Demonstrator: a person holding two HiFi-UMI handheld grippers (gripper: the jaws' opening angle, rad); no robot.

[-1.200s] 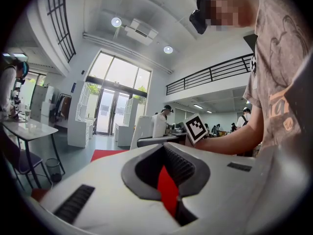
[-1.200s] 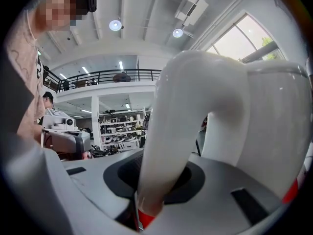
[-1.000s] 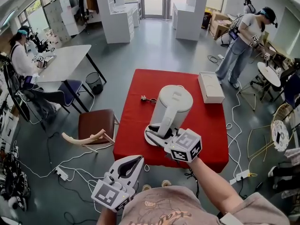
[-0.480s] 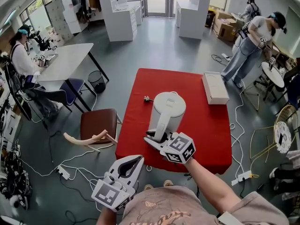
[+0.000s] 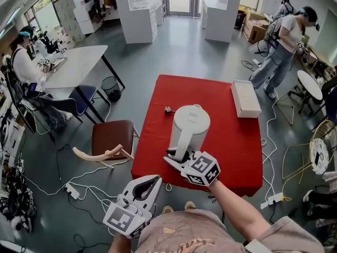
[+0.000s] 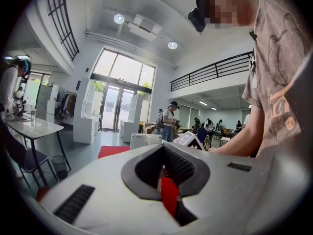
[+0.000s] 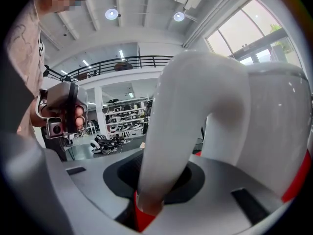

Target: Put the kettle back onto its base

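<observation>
A white kettle (image 5: pixel 190 126) stands upright near the middle of the red-covered table (image 5: pixel 237 141). My right gripper (image 5: pixel 176 155) is shut on the kettle's handle (image 7: pixel 195 106) from the near side. In the right gripper view the handle runs down between the jaws, with the kettle body (image 7: pixel 276 116) right behind it. No separate base shows; whatever is under the kettle is hidden. A plug (image 5: pixel 168 109) with a short cord lies on the cloth behind the kettle. My left gripper (image 5: pixel 157 179) hangs off the table's near left corner, shut and holding nothing.
A white box (image 5: pixel 246 98) lies at the table's far right edge. A brown chair (image 5: pixel 110 136) stands against the table's left side. Cables and a power strip (image 5: pixel 71 193) lie on the floor. Several people work farther off at the room's edges.
The kettle has come down with my right gripper and now looks smaller and lower over the cloth. My left gripper has stayed where it was.
</observation>
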